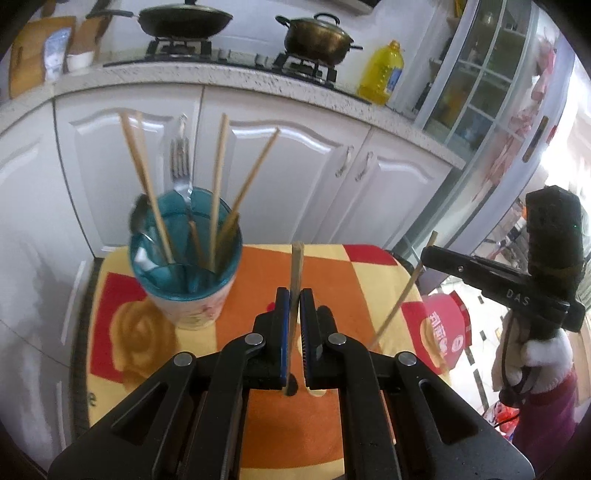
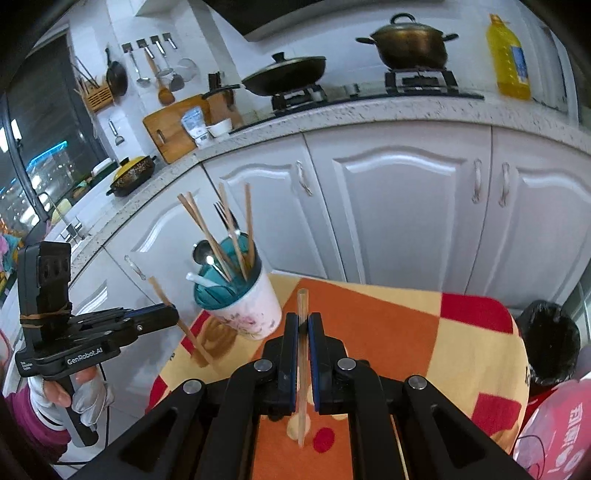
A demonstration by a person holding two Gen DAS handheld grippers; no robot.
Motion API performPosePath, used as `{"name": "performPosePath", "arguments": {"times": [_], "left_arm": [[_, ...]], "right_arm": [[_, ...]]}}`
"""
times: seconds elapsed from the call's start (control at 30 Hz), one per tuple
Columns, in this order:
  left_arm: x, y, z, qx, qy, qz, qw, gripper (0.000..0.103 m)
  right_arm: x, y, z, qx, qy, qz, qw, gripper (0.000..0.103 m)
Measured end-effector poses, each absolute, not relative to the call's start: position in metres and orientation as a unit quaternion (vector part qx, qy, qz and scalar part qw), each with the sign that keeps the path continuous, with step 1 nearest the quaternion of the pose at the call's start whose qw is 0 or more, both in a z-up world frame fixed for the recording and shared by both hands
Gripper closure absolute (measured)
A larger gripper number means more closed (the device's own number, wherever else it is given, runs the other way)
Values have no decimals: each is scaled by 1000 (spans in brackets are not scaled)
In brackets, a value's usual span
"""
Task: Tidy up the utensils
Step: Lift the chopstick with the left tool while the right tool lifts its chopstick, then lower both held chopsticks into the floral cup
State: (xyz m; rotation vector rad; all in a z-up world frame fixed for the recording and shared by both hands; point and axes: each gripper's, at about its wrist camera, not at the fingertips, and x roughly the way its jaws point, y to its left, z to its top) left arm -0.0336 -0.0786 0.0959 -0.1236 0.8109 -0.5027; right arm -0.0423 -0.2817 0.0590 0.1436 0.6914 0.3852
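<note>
A chopstick (image 1: pixel 296 273) is pinched upright between the pads of the left tongs (image 1: pixel 294 295), its top standing clear above the fingertips. A second chopstick (image 2: pixel 303 354) is pinched in the same way by the right tongs (image 2: pixel 303 319). Both tongs are held above a tabletop (image 1: pixel 343 280) covered in an orange, yellow and red checked cloth.

The cup (image 1: pixel 184 254) — white outside, teal inside — stands on the far left part of the tabletop, just ahead and to the left of the left tongs. Four chopsticks, a fork (image 1: pixel 181 166) and a spoon (image 1: pixel 137 218) are seen leaning in it, handles down.

In the left wrist view the right tongs are seen at the right edge of the tabletop, well apart from the cup, gripped by a white-gloved hand (image 1: pixel 543 354). Behind, white cabinets (image 1: pixel 280 177) are seen under a stove carrying a wok (image 1: pixel 184 20) and a pot (image 1: pixel 319 38).
</note>
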Motion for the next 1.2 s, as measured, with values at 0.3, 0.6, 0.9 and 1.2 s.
{"name": "performPosePath", "arguments": {"times": [0.3,0.6,0.9,1.2], "left_arm": [[-42,-45,131,-69,358,-237,901,99],[-36,-11,178,-75,314,-214,922,99],[-21,5,216,-69,269,-193,941,99],[4,8,209,-68,285,-179,939,99]], "right_arm": [[-34,-258,86,49,314,202,926,98],[-26,-235,125,38,278,228,932,98],[-2,-205,170,20,245,242,939,98],[29,-178,175,-1,243,235,941,98]]}}
